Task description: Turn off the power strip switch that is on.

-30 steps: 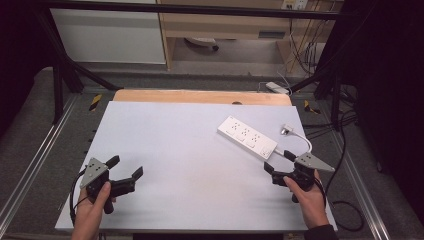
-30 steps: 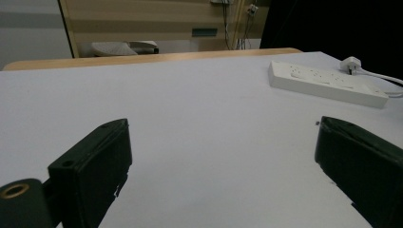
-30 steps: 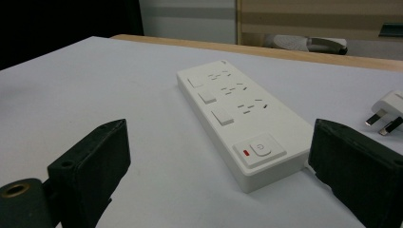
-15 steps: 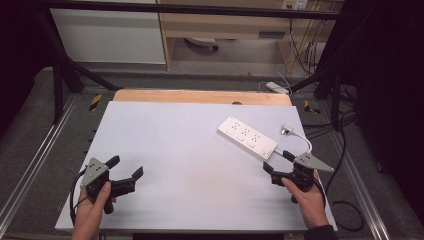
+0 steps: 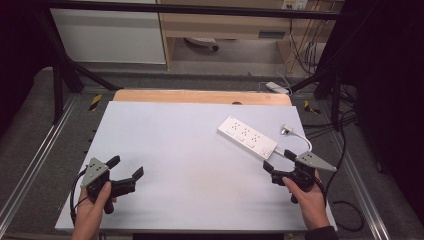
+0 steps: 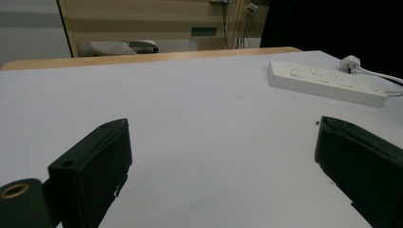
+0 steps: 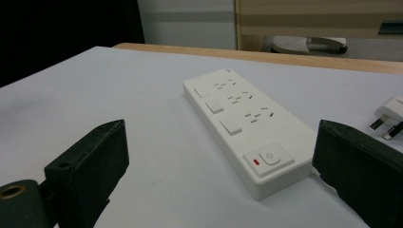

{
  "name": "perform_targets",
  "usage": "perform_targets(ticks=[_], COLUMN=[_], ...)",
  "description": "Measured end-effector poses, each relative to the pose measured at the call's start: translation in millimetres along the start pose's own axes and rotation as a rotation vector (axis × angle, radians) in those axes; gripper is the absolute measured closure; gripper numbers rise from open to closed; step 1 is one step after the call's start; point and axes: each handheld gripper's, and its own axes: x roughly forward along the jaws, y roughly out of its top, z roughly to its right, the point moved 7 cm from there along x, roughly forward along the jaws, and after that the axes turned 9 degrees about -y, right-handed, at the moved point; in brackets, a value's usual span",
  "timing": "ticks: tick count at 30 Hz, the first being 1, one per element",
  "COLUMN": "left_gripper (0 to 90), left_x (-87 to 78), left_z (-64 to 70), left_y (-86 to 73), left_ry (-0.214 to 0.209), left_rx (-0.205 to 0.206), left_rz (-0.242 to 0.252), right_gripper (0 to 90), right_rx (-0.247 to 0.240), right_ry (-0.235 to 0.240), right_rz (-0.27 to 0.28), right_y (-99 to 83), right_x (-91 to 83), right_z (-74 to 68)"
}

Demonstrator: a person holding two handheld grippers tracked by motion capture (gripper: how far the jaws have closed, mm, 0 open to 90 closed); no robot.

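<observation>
A white power strip (image 5: 247, 136) lies flat at the right of the white table (image 5: 190, 145); its cord loops to a white plug (image 5: 287, 130) beside it. My right gripper (image 5: 278, 161) rests open on the table just in front of the strip's near end, nothing between its jaws. In the right gripper view the power strip (image 7: 242, 124) lies between and beyond the jaws, power button nearest, with the plug (image 7: 389, 114) at the right. My left gripper (image 5: 126, 167) sits open at the table's front left, empty. From the left gripper view the power strip (image 6: 325, 81) is far off at the right.
A wooden strip (image 5: 200, 96) runs along the table's far edge. Metal rails (image 5: 35, 165) flank the table. Behind it are a cabinet, a white adapter (image 5: 276, 87) on the floor and hanging cables (image 5: 300, 55). A black cable (image 5: 350, 220) trails off the right side.
</observation>
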Motion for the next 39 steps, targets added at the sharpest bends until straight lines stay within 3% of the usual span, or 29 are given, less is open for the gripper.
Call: perform_targets(ticks=[11, 19, 26, 39], left_gripper=[4.8, 4.8, 4.8, 4.8], left_x=[-0.8, -0.2, -0.3, -0.4], left_z=[-0.1, -0.3, -0.9, -1.7], left_y=[-0.3, -0.3, -0.4, -1.1], left_ry=[0.003, 0.004, 0.003, 0.003], left_rx=[0.003, 0.000, -0.002, -0.006], left_rz=[-0.003, -0.001, 0.000, -0.004], right_gripper=[8.2, 8.4, 10.3, 19.8], right_rx=[-0.002, -0.028, -0.052, -0.045], right_ry=[0.020, 0.038, 0.041, 0.038], right_rz=[0.024, 0.030, 0.027, 0.021], right_y=[37.2, 67.3, 81.5, 93.8], right_x=[-2.9, 5.3, 15.2, 29.5], right_z=[-8.4, -11.0, -11.6, -6.9])
